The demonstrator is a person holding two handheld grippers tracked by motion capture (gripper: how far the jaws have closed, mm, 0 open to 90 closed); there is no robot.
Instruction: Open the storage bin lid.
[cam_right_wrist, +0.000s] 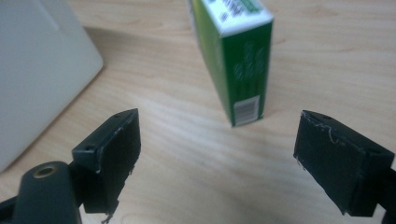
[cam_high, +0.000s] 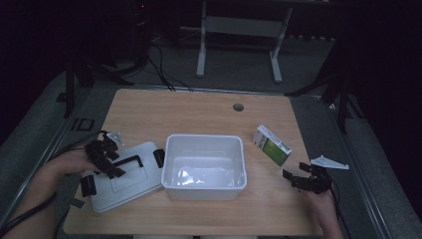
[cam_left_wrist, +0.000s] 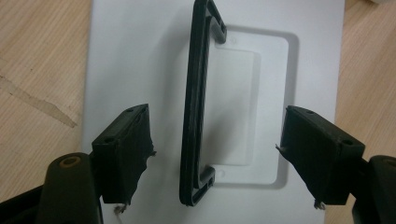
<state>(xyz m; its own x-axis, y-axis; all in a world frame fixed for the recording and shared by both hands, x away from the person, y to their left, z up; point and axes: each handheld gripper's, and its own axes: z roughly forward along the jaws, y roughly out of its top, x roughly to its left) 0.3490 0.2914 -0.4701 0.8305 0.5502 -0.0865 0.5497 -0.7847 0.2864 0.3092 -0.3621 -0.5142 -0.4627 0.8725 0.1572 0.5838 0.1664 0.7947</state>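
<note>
Over the grey flat plastic lid (cam_high: 122,180) w/ black hinged handle (cam_left_wrist: 198,98), your left gripper (cam_high: 105,157) hangs, jaws spread wide, handle bar between them but not touched; its long axis runs straight away from you in the left gripper view. Lid lies flat on the light wooden table (cam_high: 199,112), just left of the white open plastic bin (cam_high: 205,167), touching or nearly so.

Your right gripper (cam_high: 303,180) is also wide open, holding nothing. Green-and-white cardboard box (cam_right_wrist: 233,56) stands dead ahead of it, narrow barcoded end toward you, long axis pointing away, near the bin's right side. Right hand's nearer the box; I'd say go straight fwd.
</note>
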